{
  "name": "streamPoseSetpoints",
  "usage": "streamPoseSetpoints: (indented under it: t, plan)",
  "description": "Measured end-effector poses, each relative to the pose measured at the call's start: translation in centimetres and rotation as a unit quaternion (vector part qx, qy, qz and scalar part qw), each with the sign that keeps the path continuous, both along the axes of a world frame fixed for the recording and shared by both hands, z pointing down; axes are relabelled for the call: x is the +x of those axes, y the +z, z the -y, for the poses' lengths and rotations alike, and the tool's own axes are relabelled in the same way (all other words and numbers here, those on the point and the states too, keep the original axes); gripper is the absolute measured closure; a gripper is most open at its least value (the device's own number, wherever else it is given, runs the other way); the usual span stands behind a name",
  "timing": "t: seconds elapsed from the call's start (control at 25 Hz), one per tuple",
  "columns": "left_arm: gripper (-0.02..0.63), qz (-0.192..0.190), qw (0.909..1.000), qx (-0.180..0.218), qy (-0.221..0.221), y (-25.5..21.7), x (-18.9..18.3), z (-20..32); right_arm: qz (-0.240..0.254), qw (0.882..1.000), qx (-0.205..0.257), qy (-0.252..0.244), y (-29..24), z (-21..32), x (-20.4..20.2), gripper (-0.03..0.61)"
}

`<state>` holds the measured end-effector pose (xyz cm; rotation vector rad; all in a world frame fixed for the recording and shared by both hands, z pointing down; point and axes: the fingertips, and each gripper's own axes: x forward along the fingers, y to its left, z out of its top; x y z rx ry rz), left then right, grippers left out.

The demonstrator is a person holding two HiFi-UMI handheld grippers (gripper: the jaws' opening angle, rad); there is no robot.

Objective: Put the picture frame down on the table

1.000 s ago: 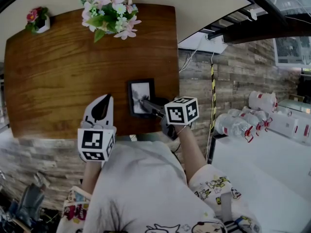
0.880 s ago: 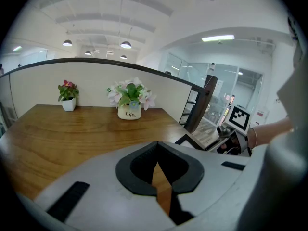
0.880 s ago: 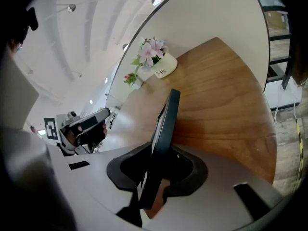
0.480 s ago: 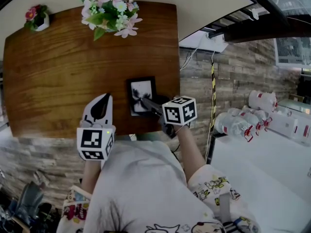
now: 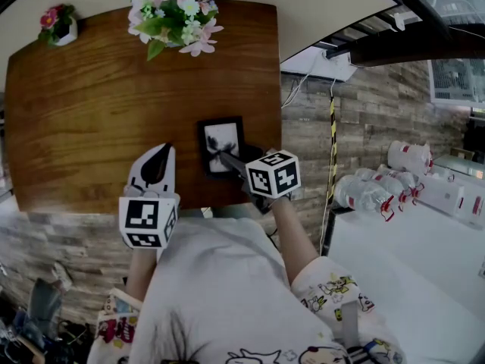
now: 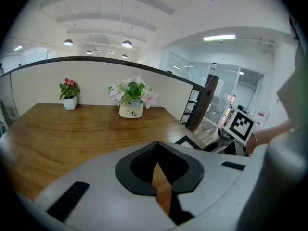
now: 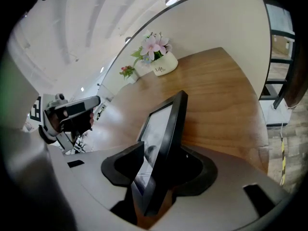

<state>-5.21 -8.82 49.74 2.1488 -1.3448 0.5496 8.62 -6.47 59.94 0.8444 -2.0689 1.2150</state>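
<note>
The black picture frame [image 5: 221, 144] rests on the wooden table [image 5: 98, 112] near its right front corner. In the right gripper view the picture frame [image 7: 166, 129] stands on edge between the jaws of my right gripper [image 7: 161, 150]. Those jaws have just been opening, and a gap shows between the left pad and the glass. In the head view my right gripper [image 5: 229, 160] reaches the frame from the near side. My left gripper [image 5: 158, 165] hovers over the table's front edge, left of the frame, shut and empty. Its jaws [image 6: 156, 150] meet at the tips.
A white pot of pink flowers [image 5: 173, 17] stands at the table's far edge, and a small potted plant [image 5: 57, 27] sits in the far left corner. A stone-clad wall and a floor with white containers [image 5: 379, 192] lie to the right of the table.
The right gripper's marker cube has shifted slightly left and rolled. The frame stays at the same spot on the table. The left gripper has not moved.
</note>
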Motion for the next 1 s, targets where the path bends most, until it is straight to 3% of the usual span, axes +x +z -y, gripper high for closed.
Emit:
streamPoseSetpoints:
  t: [0.48, 1.0]
  plan:
    - [0.611, 0.001, 1.0000, -0.002, 0.003, 0.2, -0.2, -0.4, -0.044, 0.999, 0.025, 0.001, 0.6, 0.2, 0.6, 0.367]
    - [0.611, 0.002, 1.0000, 0.000, 0.001, 0.3, -0.6, -0.9, -0.063, 0.997, 0.030, 0.013, 0.8, -0.2, 1.2, 0.353]
